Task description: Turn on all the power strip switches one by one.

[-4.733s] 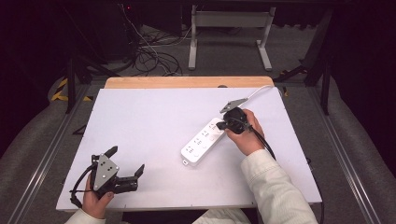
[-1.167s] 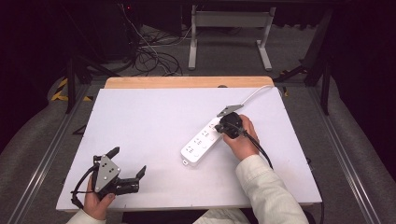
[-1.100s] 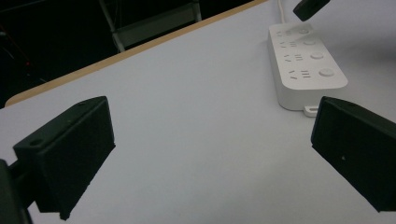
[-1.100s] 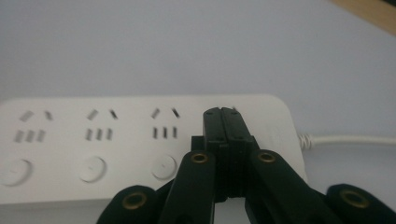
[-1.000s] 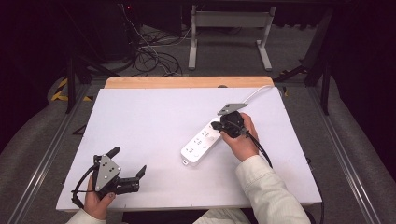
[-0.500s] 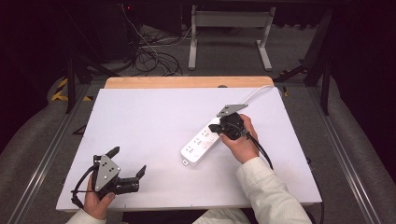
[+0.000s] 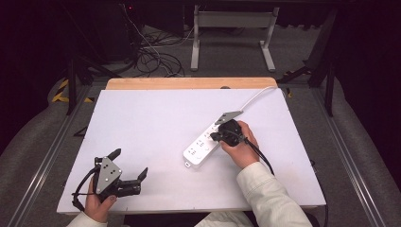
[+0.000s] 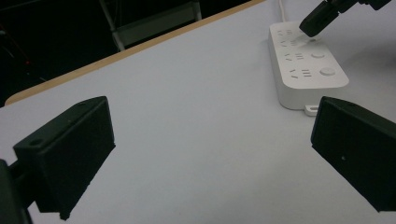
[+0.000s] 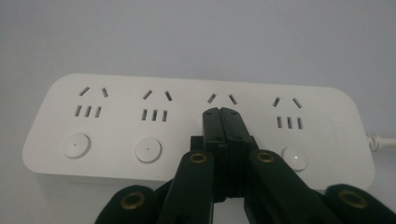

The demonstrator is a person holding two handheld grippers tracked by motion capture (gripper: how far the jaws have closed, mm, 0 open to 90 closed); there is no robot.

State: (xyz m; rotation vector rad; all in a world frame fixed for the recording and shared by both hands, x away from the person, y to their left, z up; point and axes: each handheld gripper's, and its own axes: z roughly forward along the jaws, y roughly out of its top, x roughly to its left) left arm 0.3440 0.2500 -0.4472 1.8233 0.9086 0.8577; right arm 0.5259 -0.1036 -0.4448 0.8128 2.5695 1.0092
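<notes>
A white power strip (image 7: 200,147) (image 8: 306,70) (image 9: 116,135) with several sockets and round buttons lies at the right middle of the white table (image 7: 156,123). My right gripper (image 7: 214,136) (image 9: 222,114) is shut with nothing between its jaws. Its tips sit over the strip's third socket and hide that socket's button. Whether they touch the strip I cannot tell. The left gripper view shows the same tips (image 8: 312,27) low over the strip's top. My left gripper (image 7: 128,164) (image 8: 210,140) rests open near the table's front left, with bare table between its jaws.
The strip's white cable (image 7: 257,97) runs off the table's far right edge. A wooden strip (image 7: 189,83) borders the table's back. Beyond it stand a metal frame (image 7: 231,28) and loose floor cables (image 7: 156,56).
My right gripper has shifted a little left and nearer, from the strip's far end to over its third socket. The left gripper has stayed in place.
</notes>
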